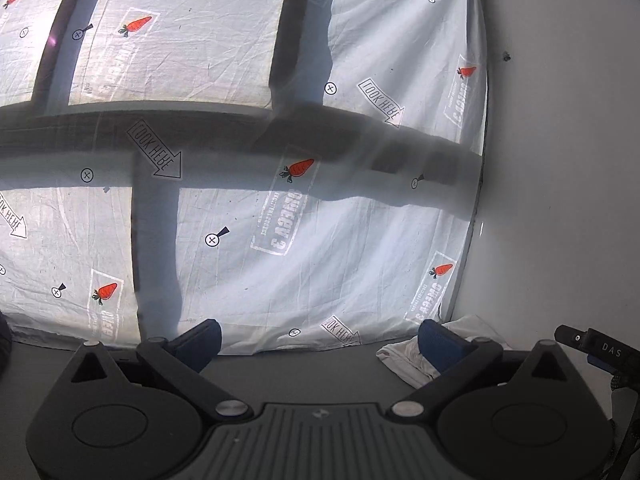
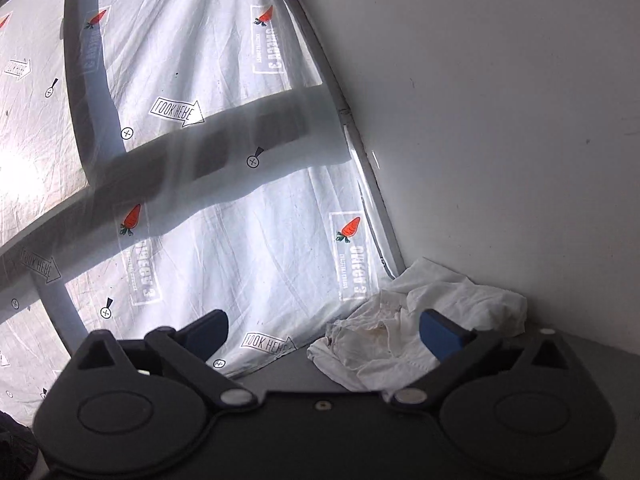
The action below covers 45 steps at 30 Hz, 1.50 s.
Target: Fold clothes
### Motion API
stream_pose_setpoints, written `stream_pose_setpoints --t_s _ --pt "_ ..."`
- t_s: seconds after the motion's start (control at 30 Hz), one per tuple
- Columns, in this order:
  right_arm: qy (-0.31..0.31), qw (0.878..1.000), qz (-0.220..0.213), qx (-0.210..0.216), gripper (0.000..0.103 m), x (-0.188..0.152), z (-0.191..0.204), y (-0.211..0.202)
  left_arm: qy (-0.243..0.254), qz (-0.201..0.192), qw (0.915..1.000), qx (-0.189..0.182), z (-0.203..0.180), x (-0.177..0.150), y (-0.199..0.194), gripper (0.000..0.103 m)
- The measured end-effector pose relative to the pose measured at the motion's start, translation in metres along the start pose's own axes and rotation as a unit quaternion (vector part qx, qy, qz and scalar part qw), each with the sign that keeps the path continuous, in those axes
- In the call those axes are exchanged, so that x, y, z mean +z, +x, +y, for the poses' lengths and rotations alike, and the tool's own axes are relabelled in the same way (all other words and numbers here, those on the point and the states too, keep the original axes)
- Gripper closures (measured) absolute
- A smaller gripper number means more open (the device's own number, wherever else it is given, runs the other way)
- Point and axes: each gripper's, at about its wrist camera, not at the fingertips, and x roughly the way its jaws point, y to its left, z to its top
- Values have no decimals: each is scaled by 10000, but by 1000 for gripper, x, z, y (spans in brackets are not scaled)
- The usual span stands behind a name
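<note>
A crumpled white garment (image 2: pixel 420 320) lies on the grey table (image 2: pixel 280 376) in the corner where the printed curtain meets the white wall. It also shows in the left wrist view (image 1: pixel 408 354) at the lower right. My right gripper (image 2: pixel 322 332) is open and empty, its right blue finger (image 2: pixel 438 332) in front of the garment. My left gripper (image 1: pixel 316 340) is open and empty, left of the garment, its right blue finger (image 1: pixel 438 342) in front of the cloth's edge.
A backlit white curtain (image 1: pixel 248 220) printed with carrots and arrows hangs behind the table, window bars showing through. A white wall (image 2: pixel 500 120) stands to the right. A dark object (image 2: pixel 16 440) sits at the lower left. A black device marked DAS (image 1: pixel 596 348) sits at the right.
</note>
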Motion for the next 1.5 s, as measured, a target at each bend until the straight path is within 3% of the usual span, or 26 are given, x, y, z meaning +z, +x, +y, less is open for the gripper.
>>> stream_pose_setpoints --t_s 0.1,0.17,0.23,0.33,0.47,0.67,0.87,0.97,1.17,1.5 --pt "-367 9977 18 562 0 6 40 -42 265 -655 9963 499 5 3 -87 0" --pt "-584 9949 7 822 0 10 71 -81 563 -763 9928 733 2 7 -129 0" --pt "-722 9904 9 1176 0 12 102 -122 822 -605 9903 944 -2 9 -166 0" --pt "-976 9835 114 1518 0 5 138 -172 796 -568 9869 1281 -3 0 -215 0" --pt "-1517 9771 90 1487 0 -15 178 -244 512 -260 9882 1420 4 -13 -247 0" --pt "-1927 9658 958 1449 0 -44 205 -317 113 278 9874 1554 14 -32 -293 0" --pt "-2079 9487 2066 1182 0 -70 204 -346 -286 816 9820 1681 24 -52 -338 0" --pt "-2286 9384 2352 1085 0 -84 202 -359 -433 1103 9785 1690 29 -60 -348 0" --pt "-2542 9301 2384 1163 0 -96 202 -381 -336 1285 9780 1610 22 -71 -362 0" --pt "-2258 9380 2431 999 0 -90 185 -385 -253 1306 9791 1537 11 -71 -368 0"
